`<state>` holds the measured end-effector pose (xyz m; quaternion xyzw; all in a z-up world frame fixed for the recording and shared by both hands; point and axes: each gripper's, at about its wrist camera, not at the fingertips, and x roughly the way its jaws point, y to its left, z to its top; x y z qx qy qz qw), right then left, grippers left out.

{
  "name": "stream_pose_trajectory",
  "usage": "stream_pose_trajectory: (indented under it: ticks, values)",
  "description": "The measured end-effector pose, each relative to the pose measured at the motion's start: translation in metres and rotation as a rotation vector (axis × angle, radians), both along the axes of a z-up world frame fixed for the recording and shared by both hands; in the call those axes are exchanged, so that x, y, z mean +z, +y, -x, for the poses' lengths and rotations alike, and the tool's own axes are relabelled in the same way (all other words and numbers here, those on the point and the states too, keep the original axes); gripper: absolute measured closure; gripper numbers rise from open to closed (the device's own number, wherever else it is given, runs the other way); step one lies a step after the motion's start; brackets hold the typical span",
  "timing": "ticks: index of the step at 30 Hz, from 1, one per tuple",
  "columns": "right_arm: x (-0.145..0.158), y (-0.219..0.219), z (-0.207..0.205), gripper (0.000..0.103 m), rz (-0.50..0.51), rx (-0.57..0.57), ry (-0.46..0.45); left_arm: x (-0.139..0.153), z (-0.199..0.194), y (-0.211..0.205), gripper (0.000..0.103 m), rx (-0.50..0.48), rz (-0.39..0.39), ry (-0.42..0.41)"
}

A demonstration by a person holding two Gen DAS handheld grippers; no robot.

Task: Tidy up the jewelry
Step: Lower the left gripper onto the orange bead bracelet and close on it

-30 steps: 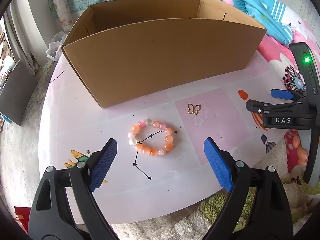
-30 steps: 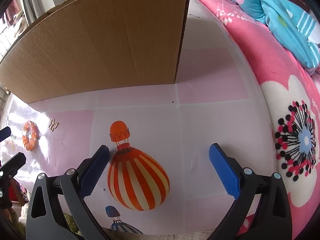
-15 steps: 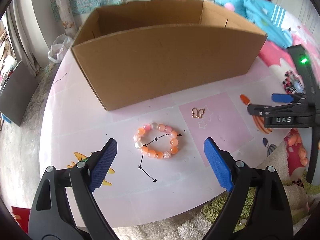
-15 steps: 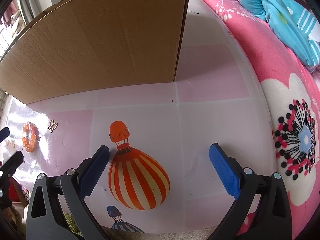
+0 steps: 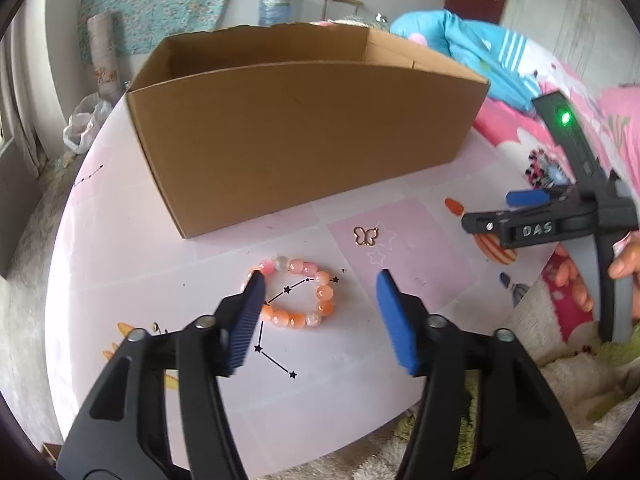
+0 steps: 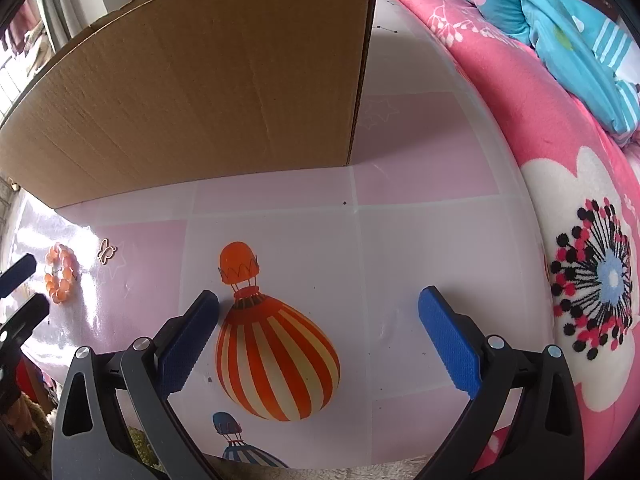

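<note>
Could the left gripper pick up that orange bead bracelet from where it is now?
Probably yes. The left gripper has just been closing around the bracelet lying flat on the table; nothing covers it, though the right pad stands clear of the beads.

bead bracelet (image 5: 294, 294): 1 | butterfly charm (image 5: 365, 236): 1 | cardboard box (image 5: 304, 136): 1, contents unseen

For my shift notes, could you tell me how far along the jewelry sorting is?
Nothing looks stored yet. The left gripper, jaws just closing, straddles the beaded bracelet without clamping it. The butterfly charm lies beside the cardboard box. The right gripper hangs open, empty.
</note>
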<state>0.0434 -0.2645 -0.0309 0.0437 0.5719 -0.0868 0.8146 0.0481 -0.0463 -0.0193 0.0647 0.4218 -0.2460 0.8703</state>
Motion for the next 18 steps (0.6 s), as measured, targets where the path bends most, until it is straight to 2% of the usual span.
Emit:
stream_pose_trajectory:
  ticks: [1,5,12,15,18]
  values:
    - [0.000,0.000,-0.001,0.006,0.000,0.002,0.000,-0.002,-0.001,-0.003,0.059,-0.008,-0.015,0.000]
    - [0.001,0.000,-0.001,0.006,-0.001,0.002,-0.003,-0.009,-0.003,-0.014,0.065,-0.031,-0.085,0.002]
    - [0.001,0.000,0.001,0.006,-0.005,0.051,-0.001,-0.018,-0.006,-0.009,0.074,-0.009,-0.091,0.022]
    - [0.006,-0.002,0.005,0.006,-0.002,0.032,-0.033,-0.019,-0.007,-0.009,0.083,-0.003,-0.111,0.002]
    - [0.018,0.003,0.008,0.006,-0.077,0.038,-0.104,-0.019,-0.010,-0.007,0.092,0.004,-0.112,0.000]
